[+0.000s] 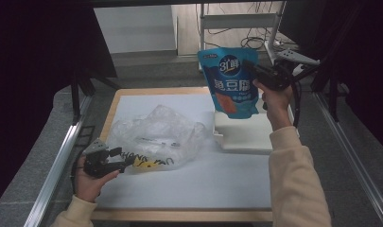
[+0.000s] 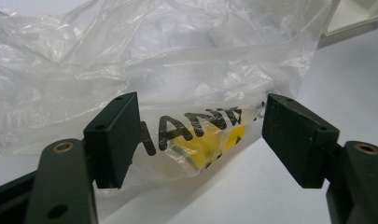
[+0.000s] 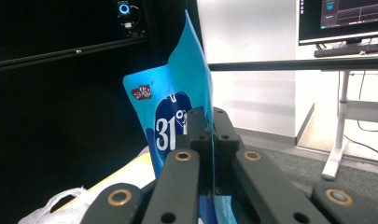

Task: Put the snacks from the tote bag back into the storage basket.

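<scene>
A blue snack pouch with white lettering hangs in the air above the back right of the table. My right gripper is shut on its upper right edge. In the right gripper view the pouch stands edge-on, pinched between the jaws of the right gripper. A crumpled clear plastic bag with black letters and a yellow patch lies at the left. My left gripper sits at its near printed corner. In the left gripper view that corner of the bag lies between the wide-apart jaws of the left gripper.
A shallow white tray rests on the white mat under the pouch, and its corner shows beyond the bag. Metal rails run along both table sides. A desk with a monitor stands beyond the table.
</scene>
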`<state>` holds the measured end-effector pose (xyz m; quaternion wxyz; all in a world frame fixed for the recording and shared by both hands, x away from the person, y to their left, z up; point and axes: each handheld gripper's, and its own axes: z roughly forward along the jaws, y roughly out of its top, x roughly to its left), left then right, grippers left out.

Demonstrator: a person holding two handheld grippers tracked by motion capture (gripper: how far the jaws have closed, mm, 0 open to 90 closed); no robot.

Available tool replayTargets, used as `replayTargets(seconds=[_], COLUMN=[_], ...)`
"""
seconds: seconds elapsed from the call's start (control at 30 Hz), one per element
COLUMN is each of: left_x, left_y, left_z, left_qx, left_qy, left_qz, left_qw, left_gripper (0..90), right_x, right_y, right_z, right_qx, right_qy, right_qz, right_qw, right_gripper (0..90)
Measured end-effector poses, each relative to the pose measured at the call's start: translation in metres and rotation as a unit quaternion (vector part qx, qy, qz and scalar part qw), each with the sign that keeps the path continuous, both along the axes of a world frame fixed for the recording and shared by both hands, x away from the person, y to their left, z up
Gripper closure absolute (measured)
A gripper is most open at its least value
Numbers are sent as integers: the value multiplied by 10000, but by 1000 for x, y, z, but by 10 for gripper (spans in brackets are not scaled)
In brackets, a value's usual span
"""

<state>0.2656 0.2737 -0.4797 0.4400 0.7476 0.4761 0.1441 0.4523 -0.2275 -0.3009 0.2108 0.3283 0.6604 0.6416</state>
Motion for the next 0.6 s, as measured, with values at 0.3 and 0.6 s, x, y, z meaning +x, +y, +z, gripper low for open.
replayTargets(seconds=[0.3, 0.6], left_x=[0, 0], left_y=[0, 1], left_z=[0, 0], left_qx=[23, 43], left_qy=[5, -1], left_qz=[6, 24], left_qw=[10000, 10000], left_gripper=[288, 288], right_x=[6, 16], right_y=[-6, -5], right_z=[-12, -27], right_qx=[-21, -86], right_qy=[113, 193], right_qz=[-108, -146], right_qw=[9999, 9997], right_gripper=[888, 888])
